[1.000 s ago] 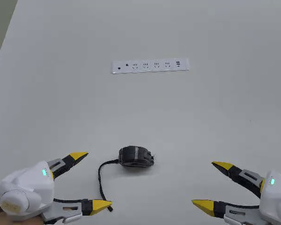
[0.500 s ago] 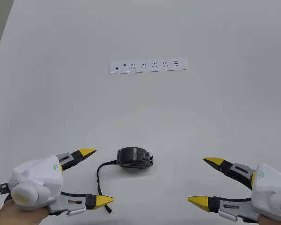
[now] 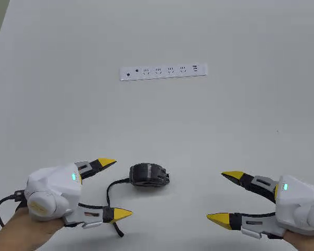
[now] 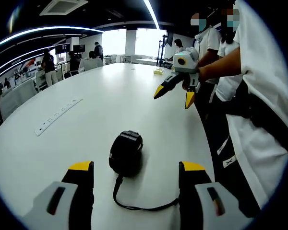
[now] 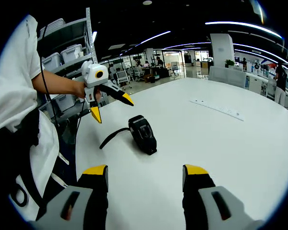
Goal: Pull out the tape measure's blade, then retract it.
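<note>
The tape measure (image 3: 149, 174) sits on the white bench (image 3: 225, 120) between the two hand-held grippers. It is just ahead of the left hand-held gripper (image 3: 120, 187) and well apart from the right hand-held gripper (image 3: 215, 195). Over the last second it has stayed put while both grippers edged in toward it, the left one closer. Both have their jaws spread wide and hold nothing. The case is black and rounded, the blade not yet pulled out. Its black strap (image 3: 110, 196) loops back between the left gripper's jaws. Beyond the grippers the bench runs bare to a white power strip (image 3: 163, 70). In the left gripper view the bench's curved edge passes close beside the tape measure (image 4: 126, 152), on the person's side.
</note>
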